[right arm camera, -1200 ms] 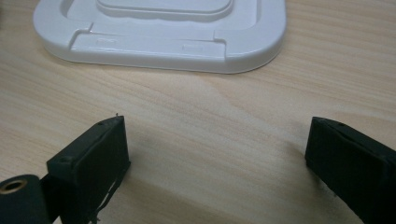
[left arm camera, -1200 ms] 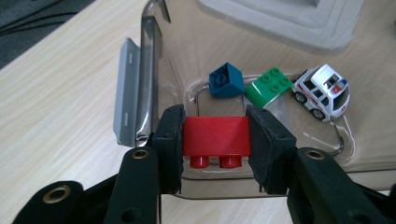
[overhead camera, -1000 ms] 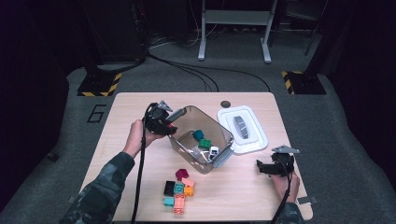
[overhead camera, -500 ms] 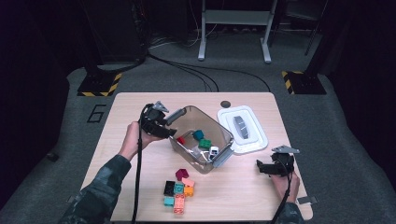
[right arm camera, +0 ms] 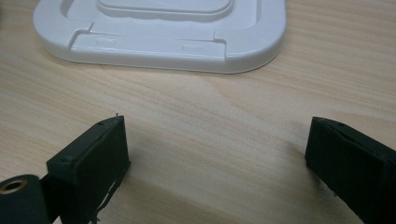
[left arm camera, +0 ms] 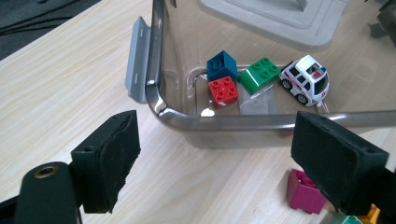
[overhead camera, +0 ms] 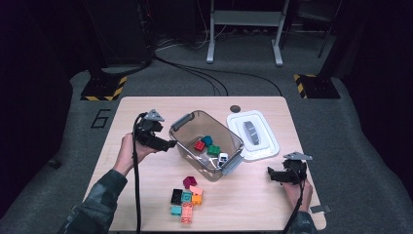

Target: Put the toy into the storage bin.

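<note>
Left tongs [overhead camera: 168, 145] just opened, nothing between jaws — at 9 o'clock beside the smoky clear plastic bin [overhead camera: 229, 136], red brick [left arm camera: 223, 91] inside; right tongs [overhead camera: 271, 174] open over the counter [overhead camera: 146, 185].

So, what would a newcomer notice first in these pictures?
Probably the clear grey bin in the middle of the wooden table, holding a red brick, a blue brick, a green brick and a white toy car. Its white lid lies beside it, and loose coloured bricks sit in front. The left gripper, jaws just opened and empty, is at the bin's rim.
</note>
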`<state>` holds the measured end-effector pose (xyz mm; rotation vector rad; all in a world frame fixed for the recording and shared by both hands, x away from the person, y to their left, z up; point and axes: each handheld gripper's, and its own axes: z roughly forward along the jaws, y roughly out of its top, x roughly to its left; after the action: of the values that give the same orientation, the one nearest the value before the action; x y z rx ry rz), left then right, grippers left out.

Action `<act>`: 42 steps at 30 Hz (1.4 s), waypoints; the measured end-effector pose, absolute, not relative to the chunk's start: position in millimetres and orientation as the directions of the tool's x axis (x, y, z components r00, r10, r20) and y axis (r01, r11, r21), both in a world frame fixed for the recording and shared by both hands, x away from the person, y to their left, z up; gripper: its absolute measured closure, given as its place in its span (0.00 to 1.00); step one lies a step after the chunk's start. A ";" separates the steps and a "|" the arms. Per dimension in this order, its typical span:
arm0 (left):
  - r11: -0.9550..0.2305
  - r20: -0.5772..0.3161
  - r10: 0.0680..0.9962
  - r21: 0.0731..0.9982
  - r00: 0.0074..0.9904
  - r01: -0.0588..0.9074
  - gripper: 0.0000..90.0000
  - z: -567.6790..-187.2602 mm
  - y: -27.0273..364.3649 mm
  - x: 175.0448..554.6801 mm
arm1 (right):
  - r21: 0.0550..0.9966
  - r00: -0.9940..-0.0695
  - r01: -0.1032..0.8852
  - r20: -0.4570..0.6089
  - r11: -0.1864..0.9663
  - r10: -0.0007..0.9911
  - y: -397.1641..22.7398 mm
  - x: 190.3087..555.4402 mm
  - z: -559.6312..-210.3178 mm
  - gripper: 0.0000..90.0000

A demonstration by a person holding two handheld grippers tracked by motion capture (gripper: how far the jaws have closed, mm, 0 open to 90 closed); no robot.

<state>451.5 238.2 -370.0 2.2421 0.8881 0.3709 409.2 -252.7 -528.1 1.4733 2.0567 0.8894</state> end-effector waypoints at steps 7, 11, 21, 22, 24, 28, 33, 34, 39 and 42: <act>-0.528 0.016 0.696 0.689 0.718 0.497 0.16 -383.7 246.9 438.6 | 0.726 -0.324 0.652 0.005 0.219 0.946 -252.7 409.1 -528.1 0.06; -0.510 0.005 0.711 0.691 0.703 0.512 0.14 -394.0 251.4 429.5 | 0.726 -0.324 0.652 0.005 0.219 0.946 -252.7 409.1 -528.0 0.06; -0.502 -0.015 0.721 0.679 0.693 0.536 0.11 -420.8 255.7 409.4 | 0.726 -0.324 0.652 0.005 0.219 0.946 -252.8 409.0 -528.0 0.06; -0.505 -0.013 0.720 0.676 0.694 0.536 0.10 -423.7 254.8 407.3 | 0.726 -0.323 0.652 0.006 0.218 0.946 -252.7 409.0 -528.1 0.06; -0.514 -0.016 0.714 0.667 0.700 0.539 0.10 -429.5 253.2 403.3 | 0.726 -0.323 0.652 0.006 0.219 0.946 -252.7 409.0 -528.0 0.06; -0.528 -0.023 0.708 0.647 0.706 0.550 0.10 -445.1 248.7 395.0 | 0.726 -0.323 0.652 0.006 0.218 0.946 -252.7 409.0 -528.1 0.06; -0.523 -0.056 0.708 0.628 0.704 0.576 0.08 -462.6 243.0 385.4 | 0.726 -0.324 0.652 0.006 0.219 0.946 -252.8 409.0 -528.0 0.06; -0.529 -0.057 0.705 0.622 0.707 0.577 0.08 -465.2 241.5 383.3 | 0.726 -0.324 0.652 0.005 0.219 0.946 -252.8 409.0 -528.1 0.06; -0.537 -0.085 0.692 0.603 0.717 0.590 0.08 -477.9 232.4 370.5 | 0.726 -0.323 0.652 0.006 0.219 0.946 -252.7 409.0 -528.0 0.06; -0.549 -0.083 0.691 0.586 0.718 0.596 0.08 -484.3 228.6 365.9 | 0.726 -0.323 0.652 0.006 0.219 0.946 -252.7 409.0 -528.0 0.06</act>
<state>365.9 228.6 -484.3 2.3248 0.9730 0.2086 409.0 -252.7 -528.0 1.4741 2.0565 0.8895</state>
